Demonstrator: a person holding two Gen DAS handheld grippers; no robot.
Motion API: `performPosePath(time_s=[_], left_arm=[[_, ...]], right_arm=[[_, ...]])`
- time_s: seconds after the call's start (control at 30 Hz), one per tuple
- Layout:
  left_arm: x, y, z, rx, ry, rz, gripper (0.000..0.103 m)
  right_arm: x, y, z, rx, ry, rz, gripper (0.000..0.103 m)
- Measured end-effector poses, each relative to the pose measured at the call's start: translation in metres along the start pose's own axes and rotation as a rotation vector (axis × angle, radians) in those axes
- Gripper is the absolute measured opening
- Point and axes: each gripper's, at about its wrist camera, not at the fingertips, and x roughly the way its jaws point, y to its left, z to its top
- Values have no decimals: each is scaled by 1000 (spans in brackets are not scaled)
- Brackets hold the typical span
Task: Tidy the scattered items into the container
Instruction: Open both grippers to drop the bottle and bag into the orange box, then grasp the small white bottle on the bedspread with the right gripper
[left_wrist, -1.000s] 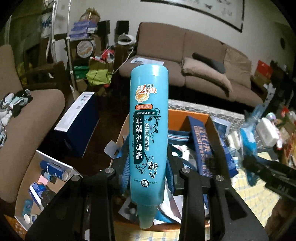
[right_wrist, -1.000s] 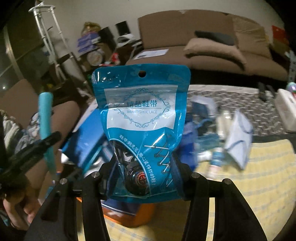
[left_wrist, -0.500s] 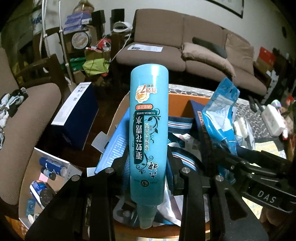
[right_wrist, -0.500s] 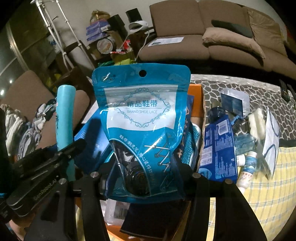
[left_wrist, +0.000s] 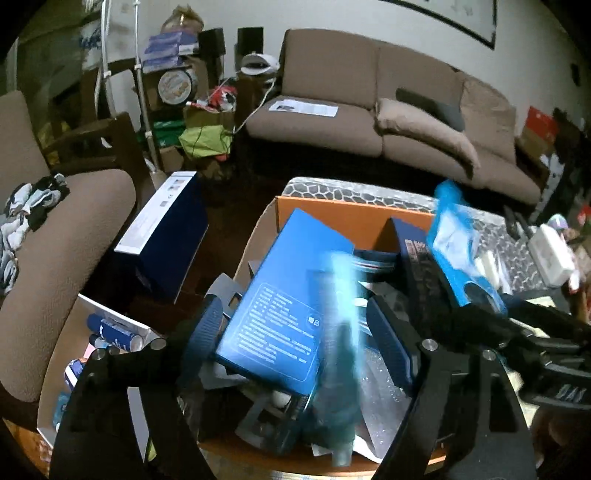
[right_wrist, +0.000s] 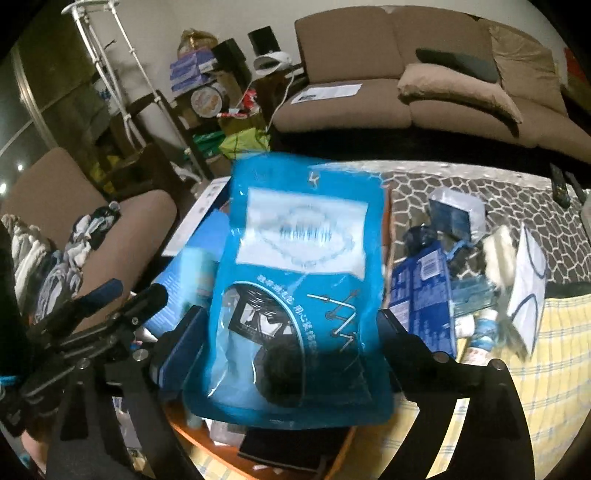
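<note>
Left tongs (left_wrist: 299, 350): jaws opening, pads clear of the teal bottle (left_wrist: 341, 332), which shows as a blur dropping between them into the orange box (left_wrist: 351, 214). Right tongs (right_wrist: 291, 354): jaws opening, blue pouch (right_wrist: 299, 295) loose between them above the same box. Risk: the box is already heaped; the bottle may bounce off the blue carton (left_wrist: 280, 295), or the pouch may slide over the rim onto the surface (right_wrist: 524, 387).
</note>
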Motion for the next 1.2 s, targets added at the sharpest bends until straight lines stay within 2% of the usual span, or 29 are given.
performPosePath(time_s=[0.2, 0.33, 0.47, 0.7, 0.83, 0.93, 1.03, 1.1, 1.13, 1.2], left_arm=[[0, 14, 3, -57, 14, -21, 78], [-1, 22, 4, -75, 15, -20, 78], [-4, 26, 4, -92, 6, -18, 79], [-8, 29, 5, -108, -2, -40, 83], [-13, 27, 4, -128, -9, -65, 84], [-15, 21, 0, -119, -7, -79, 84], [-16, 15, -3, -91, -10, -57, 84], [-16, 13, -4, -91, -9, -55, 84], [-15, 13, -4, -98, -7, -59, 85], [-14, 14, -3, -107, -5, -67, 85]], right_arm=[[-23, -2, 4, -15, -25, 110, 93], [-36, 4, 5, -57, -54, 85, 93], [-55, -25, 7, 51, -74, 109, 93], [-87, -99, -4, 215, -102, 8, 93], [-87, -131, -29, 260, -58, -64, 93], [-71, -152, -42, 304, -4, -118, 92], [-44, -164, -53, 334, 68, -133, 76], [-24, -168, -59, 326, 96, -115, 58], [-11, -168, -63, 311, 113, -124, 53], [6, -170, -68, 297, 147, -175, 36]])
